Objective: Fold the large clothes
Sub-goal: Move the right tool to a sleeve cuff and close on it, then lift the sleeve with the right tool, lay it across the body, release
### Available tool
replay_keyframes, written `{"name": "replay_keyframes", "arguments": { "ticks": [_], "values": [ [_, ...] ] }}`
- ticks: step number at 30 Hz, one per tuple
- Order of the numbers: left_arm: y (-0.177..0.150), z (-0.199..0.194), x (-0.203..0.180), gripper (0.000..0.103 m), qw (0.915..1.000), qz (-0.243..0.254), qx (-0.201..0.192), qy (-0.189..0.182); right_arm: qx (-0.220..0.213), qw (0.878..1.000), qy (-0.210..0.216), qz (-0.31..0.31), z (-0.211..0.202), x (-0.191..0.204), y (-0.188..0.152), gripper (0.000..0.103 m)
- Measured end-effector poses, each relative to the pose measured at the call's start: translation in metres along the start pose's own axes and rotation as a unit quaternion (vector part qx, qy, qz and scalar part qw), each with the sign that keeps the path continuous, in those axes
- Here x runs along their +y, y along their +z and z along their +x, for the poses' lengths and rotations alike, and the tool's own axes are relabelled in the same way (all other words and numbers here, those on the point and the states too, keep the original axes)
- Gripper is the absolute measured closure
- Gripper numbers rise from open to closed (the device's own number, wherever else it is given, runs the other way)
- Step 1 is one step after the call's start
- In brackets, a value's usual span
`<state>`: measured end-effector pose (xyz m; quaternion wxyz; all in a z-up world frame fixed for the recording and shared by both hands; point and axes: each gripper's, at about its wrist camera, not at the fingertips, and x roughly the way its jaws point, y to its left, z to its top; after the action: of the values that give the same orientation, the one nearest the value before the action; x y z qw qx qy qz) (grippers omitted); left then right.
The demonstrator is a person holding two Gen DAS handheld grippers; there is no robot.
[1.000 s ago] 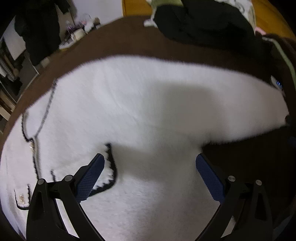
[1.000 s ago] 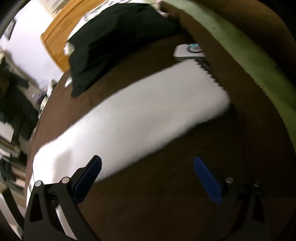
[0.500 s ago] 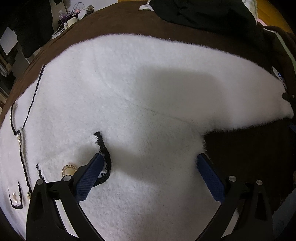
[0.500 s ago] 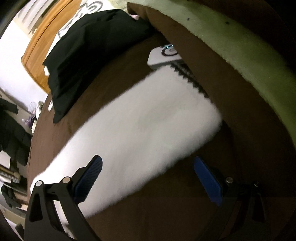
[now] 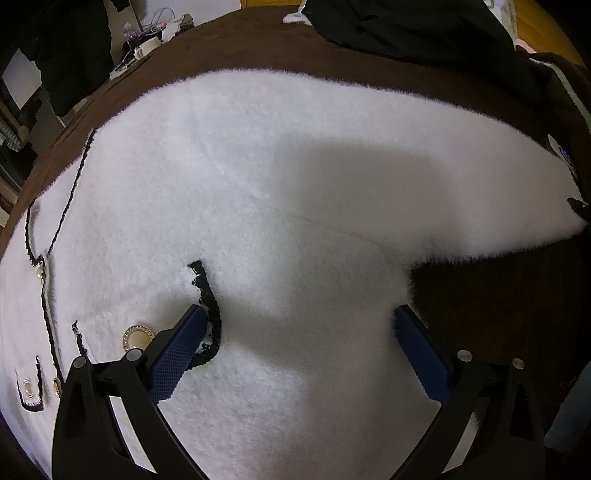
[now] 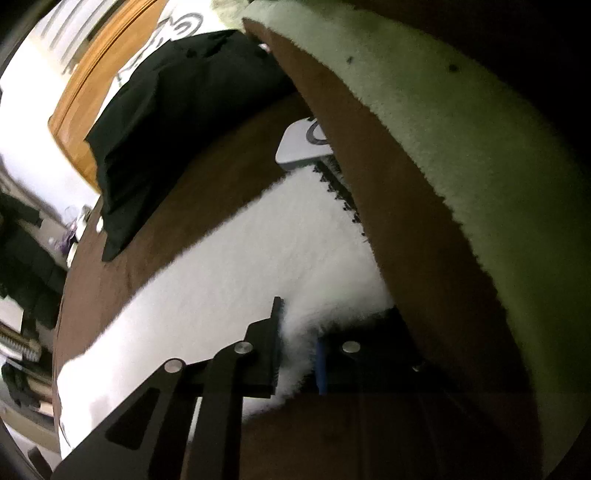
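A fluffy white cardigan (image 5: 280,192) with black trim and pearl buttons (image 5: 137,336) lies flat on a brown blanket (image 5: 498,295). Its right sleeve (image 5: 498,206) stretches out to the right. My left gripper (image 5: 299,332) is open and hovers low over the cardigan's body, its left finger by a black-trimmed pocket edge (image 5: 210,295). In the right wrist view my right gripper (image 6: 299,350) is shut on the lower edge of the white sleeve (image 6: 240,273) near its black-trimmed cuff (image 6: 340,195).
A black garment (image 5: 406,26) lies at the far side of the blanket; it also shows in the right wrist view (image 6: 177,110). A white device (image 6: 303,147) sits by the cuff. A raised brown and green blanket fold (image 6: 461,166) stands right of the sleeve. Cluttered furniture (image 5: 147,40) is far left.
My right gripper moved down onto the sleeve and shut on its edge. My left gripper moved forward a little over the cardigan, so the pocket and a pearl button came into view.
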<state>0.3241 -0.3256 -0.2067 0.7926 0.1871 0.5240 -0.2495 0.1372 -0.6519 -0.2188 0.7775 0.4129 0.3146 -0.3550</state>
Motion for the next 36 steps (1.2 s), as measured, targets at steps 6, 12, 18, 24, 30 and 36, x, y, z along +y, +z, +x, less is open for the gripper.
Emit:
{"name": "replay_keyframes", "arguments": {
  "ticks": [6, 12, 18, 24, 30, 36],
  "values": [
    [-0.007, -0.004, -0.002, 0.005, 0.9999, 0.000, -0.015, 0.000, -0.008, 0.999, 0.004, -0.035, -0.005, 0.009, 0.005, 0.093],
    [-0.015, -0.019, -0.001, 0.006, 0.9998, -0.011, -0.014, -0.006, -0.046, 0.993, 0.024, -0.104, -0.051, 0.064, 0.009, 0.093],
    [-0.011, -0.056, 0.017, 0.006, 0.9988, -0.032, -0.037, 0.004, -0.070, 0.973, 0.093, -0.202, -0.108, 0.157, -0.004, 0.093],
    [-0.030, -0.102, 0.073, 0.006, 0.9934, -0.083, -0.068, 0.041, -0.042, 0.928, 0.188, -0.318, -0.143, 0.262, -0.070, 0.093],
    [-0.062, -0.146, 0.170, 0.006, 0.9795, -0.148, -0.076, 0.113, 0.022, 0.883, 0.263, -0.388, -0.155, 0.338, -0.158, 0.093],
    [-0.113, -0.160, 0.245, 0.006, 0.9642, -0.195, -0.041, 0.175, 0.117, 0.848, 0.277, -0.436, -0.136, 0.375, -0.258, 0.093]
  ]
}}
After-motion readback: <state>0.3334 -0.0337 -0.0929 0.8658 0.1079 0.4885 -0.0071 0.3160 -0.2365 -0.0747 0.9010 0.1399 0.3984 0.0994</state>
